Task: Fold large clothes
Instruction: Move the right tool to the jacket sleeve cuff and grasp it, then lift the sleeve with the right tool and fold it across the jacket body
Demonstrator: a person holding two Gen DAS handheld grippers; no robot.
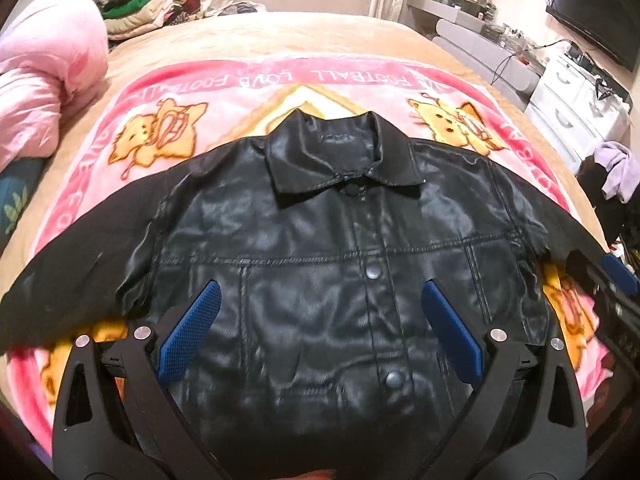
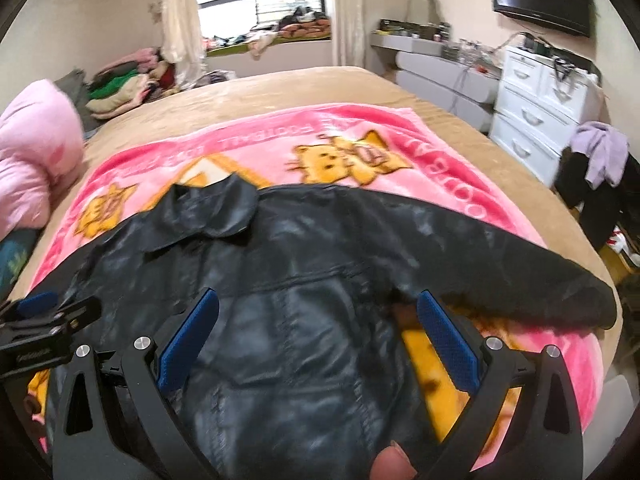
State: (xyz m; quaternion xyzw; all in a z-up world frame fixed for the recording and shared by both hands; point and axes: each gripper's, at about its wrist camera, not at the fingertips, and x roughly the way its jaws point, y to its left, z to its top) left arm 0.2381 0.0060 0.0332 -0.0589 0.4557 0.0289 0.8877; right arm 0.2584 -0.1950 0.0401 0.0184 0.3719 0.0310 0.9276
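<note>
A black leather jacket [image 1: 320, 240] lies flat, front up and buttoned, on a pink cartoon blanket [image 1: 248, 92], with both sleeves spread out to the sides. My left gripper [image 1: 320, 300] is open above the jacket's chest, holding nothing. My right gripper [image 2: 320, 308] is open above the jacket's [image 2: 280, 264] right half, near the armpit of the right sleeve [image 2: 520, 272], holding nothing. The right gripper's blue fingertip [image 1: 620, 268] shows at the right edge of the left wrist view. The left gripper's fingertip [image 2: 36, 304] shows at the left edge of the right wrist view.
The pink blanket [image 2: 400, 128] covers a tan bed [image 2: 280, 88]. A pink duvet [image 1: 48, 80] is bunched at the left. Piled clothes [image 2: 124, 88] lie at the far left corner. White drawers [image 2: 536, 108] and a chair with clothes [image 2: 600, 168] stand right of the bed.
</note>
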